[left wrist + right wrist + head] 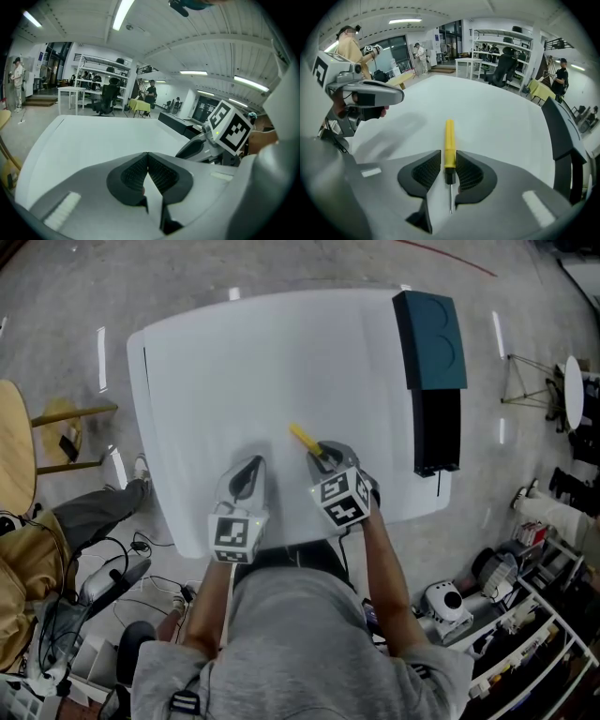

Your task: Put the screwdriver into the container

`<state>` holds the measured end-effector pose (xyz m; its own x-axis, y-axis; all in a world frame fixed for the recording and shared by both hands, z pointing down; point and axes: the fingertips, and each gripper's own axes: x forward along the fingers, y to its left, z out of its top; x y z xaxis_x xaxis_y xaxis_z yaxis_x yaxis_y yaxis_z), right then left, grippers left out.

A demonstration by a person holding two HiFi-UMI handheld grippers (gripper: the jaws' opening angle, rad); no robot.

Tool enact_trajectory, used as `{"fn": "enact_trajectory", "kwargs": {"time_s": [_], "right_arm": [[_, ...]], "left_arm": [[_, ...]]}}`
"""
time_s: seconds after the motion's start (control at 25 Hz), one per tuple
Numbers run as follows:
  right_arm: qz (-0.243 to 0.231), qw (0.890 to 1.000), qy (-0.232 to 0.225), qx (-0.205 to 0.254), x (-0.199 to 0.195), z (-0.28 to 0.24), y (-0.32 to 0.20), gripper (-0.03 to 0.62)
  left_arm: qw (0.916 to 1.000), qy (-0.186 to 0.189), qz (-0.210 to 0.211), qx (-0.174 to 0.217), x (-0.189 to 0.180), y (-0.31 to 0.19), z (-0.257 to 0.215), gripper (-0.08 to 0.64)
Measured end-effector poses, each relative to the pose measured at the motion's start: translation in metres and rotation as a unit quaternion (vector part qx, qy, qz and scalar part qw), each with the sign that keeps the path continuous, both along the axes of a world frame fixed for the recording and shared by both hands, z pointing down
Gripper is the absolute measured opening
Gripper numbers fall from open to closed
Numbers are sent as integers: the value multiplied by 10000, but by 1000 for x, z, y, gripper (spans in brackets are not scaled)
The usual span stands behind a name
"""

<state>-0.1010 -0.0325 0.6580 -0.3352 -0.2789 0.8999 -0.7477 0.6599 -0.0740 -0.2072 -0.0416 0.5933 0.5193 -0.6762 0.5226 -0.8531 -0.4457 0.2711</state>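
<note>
Between the right tongs (449,158), the screwdriver (449,138)

Screwdriver (303,437) on table (234,362), left of container (429,334) at table's right edge

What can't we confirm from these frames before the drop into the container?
1. Inside of the container: the head view shows only its teal top, so open or lidded is unclear. The right gripper view sees only its side.
2. Tip type of the screwdriver: too thin in the right gripper view. In the head view the right tool hides the shaft.
3. Whether the screwdriver is lifted or resting on the table: no view settles it.
</note>
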Motion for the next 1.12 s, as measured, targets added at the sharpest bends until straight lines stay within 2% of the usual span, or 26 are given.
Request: {"fn": "enact_trajectory", "kwargs": {"time_s": [0.36, 0.8, 1.12], "right_arm": [[-63, 9999, 133, -75, 3, 7, -1, 84], [-5, 9997, -16, -226, 5, 6, 1, 78], [196, 9996, -219, -18, 7, -3, 5, 77]], "left_arm": [[10000, -27, -61, -29, -3, -2, 1, 11], [10000, -30, -72, 45, -2, -3, -3, 11], [9996, -14, -74, 267, 2, 0, -22, 11]]}}
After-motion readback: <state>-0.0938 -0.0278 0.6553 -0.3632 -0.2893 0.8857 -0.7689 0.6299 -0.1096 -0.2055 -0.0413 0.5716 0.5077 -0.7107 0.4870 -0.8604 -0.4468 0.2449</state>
